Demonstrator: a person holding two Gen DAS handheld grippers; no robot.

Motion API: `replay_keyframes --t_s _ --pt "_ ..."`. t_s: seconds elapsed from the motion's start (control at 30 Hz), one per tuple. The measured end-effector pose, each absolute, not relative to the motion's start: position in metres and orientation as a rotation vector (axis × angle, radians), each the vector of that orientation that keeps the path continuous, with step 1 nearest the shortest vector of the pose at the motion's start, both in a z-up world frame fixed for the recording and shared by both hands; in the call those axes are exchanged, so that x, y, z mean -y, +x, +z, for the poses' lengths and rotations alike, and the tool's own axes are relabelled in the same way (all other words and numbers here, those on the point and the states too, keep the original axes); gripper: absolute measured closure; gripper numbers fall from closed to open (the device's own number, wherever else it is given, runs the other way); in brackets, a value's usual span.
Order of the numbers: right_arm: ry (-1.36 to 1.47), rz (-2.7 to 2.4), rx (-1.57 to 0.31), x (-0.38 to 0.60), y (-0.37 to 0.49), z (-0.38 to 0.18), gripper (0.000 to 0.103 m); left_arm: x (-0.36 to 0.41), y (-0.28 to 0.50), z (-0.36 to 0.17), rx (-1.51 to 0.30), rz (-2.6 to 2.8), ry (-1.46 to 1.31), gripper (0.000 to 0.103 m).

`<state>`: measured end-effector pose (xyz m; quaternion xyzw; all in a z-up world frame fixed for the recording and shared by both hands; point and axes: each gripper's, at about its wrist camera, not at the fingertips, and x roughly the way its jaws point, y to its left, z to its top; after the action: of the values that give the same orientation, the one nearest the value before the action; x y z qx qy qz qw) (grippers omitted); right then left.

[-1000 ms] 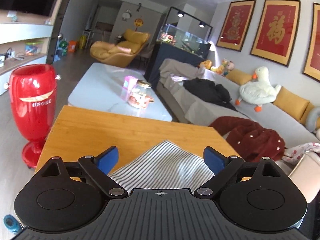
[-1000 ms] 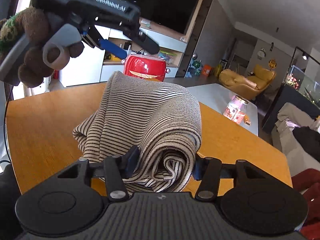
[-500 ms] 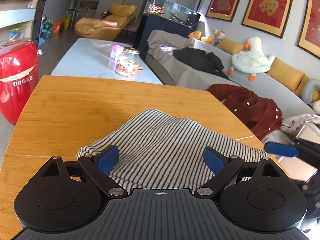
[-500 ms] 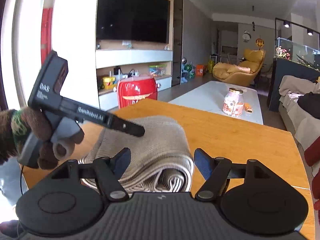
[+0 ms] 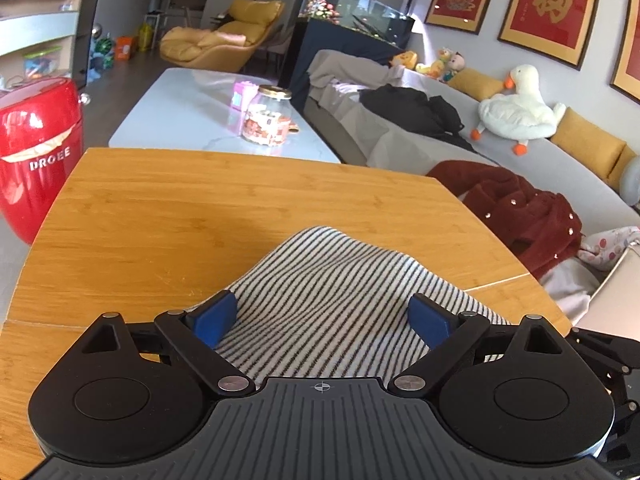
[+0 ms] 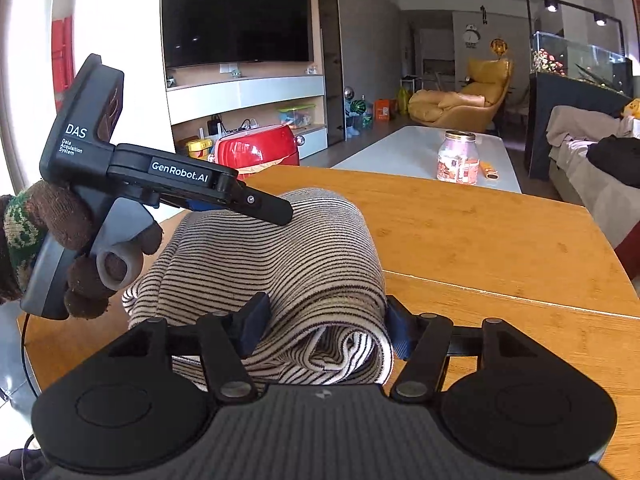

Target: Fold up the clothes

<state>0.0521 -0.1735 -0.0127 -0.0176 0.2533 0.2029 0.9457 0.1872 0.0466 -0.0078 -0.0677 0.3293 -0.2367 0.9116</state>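
Observation:
A black-and-white striped garment (image 5: 332, 304) lies folded into a thick bundle on the wooden table (image 5: 192, 216). In the right wrist view the bundle (image 6: 280, 264) shows its rolled end toward the camera. My left gripper (image 5: 326, 320) is open, its blue pads spread wide just above the cloth. It also shows in the right wrist view (image 6: 276, 212), held by a gloved hand over the bundle's top. My right gripper (image 6: 326, 328) is open, with its jaws on either side of the bundle's near end, close to or touching the cloth.
A red appliance (image 5: 38, 152) stands left of the table. A white coffee table (image 5: 200, 112) with a glass jar (image 5: 266, 120) lies beyond. A grey sofa (image 5: 500, 160) with a dark red coat (image 5: 516, 212) and a plush duck is on the right.
The right gripper moved in around the bundle's near end after opening and backing off. The left gripper came down low over the cloth and stayed open.

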Motion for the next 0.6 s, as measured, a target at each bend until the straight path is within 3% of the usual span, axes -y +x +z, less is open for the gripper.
replay_keyframes --t_s 0.3,0.57,0.6 --pt "-0.036 0.394 -0.502 0.176 0.039 -0.015 0.034 -0.057 0.141 0.03 -0.664 -0.417 -0.155 0.007" --pt "-0.014 0.386 -0.506 0.181 0.042 -0.014 0.029 -0.061 0.112 0.008 -0.787 -0.444 -0.185 0.006" --pt "-0.016 0.385 -0.502 0.18 0.041 -0.014 0.029 -0.059 0.114 0.006 -0.793 -0.446 -0.184 0.01"
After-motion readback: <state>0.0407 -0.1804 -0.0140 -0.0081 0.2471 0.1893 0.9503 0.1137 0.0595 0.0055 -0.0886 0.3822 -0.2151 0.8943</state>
